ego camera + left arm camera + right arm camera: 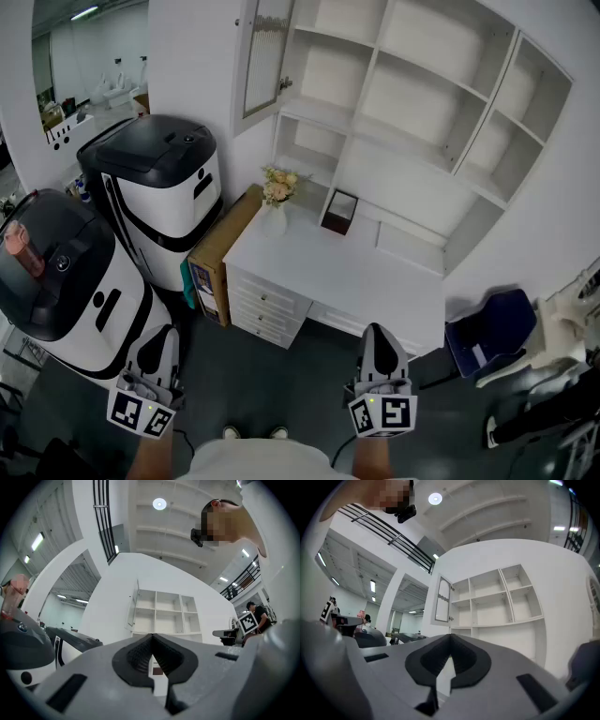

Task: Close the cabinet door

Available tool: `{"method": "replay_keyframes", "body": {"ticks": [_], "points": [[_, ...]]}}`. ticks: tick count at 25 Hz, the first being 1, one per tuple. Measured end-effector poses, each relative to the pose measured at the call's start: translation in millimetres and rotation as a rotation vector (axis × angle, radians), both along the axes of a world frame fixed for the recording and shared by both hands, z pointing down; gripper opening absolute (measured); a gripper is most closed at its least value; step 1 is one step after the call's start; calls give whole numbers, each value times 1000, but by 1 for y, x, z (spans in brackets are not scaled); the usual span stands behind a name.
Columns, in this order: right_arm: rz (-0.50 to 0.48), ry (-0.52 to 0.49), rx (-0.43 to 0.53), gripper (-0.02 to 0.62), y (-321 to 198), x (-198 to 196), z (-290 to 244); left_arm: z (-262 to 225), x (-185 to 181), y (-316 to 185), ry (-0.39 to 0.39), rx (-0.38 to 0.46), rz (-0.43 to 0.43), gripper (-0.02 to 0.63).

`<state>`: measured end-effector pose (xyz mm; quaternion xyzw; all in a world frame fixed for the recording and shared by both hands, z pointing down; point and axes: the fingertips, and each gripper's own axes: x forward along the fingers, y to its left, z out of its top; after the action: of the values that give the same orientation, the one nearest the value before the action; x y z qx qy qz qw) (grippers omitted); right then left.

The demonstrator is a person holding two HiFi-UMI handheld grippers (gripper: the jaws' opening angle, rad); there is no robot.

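head view: left gripper [167,332], right gripper [375,330] low, closed, facing cabinet door [267,58].

The right tool [450,637], jaws together and empty, faces the open cabinet door [443,600].

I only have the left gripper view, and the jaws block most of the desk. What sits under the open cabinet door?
Observer: A vase of flowers stands on the white desk, just below the cabinet door, which is swung open.
Operator: Is the right hand-held gripper carrying anything?
Observer: No; its own view shows the jaws together with nothing between them.
Operator: Anything beside the desk?
Observer: A cardboard box stands against its left end, as the head view shows it.
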<state>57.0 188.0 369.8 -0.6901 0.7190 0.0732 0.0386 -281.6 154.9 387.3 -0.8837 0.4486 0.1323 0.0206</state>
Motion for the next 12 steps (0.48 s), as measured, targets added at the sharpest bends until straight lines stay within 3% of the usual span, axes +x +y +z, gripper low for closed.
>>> {"method": "replay_keyframes", "body": {"ticks": [12], "points": [[-73,-28,-22,-2,-10,3,10,3,12,1,-6,-9,-31,6]]}}
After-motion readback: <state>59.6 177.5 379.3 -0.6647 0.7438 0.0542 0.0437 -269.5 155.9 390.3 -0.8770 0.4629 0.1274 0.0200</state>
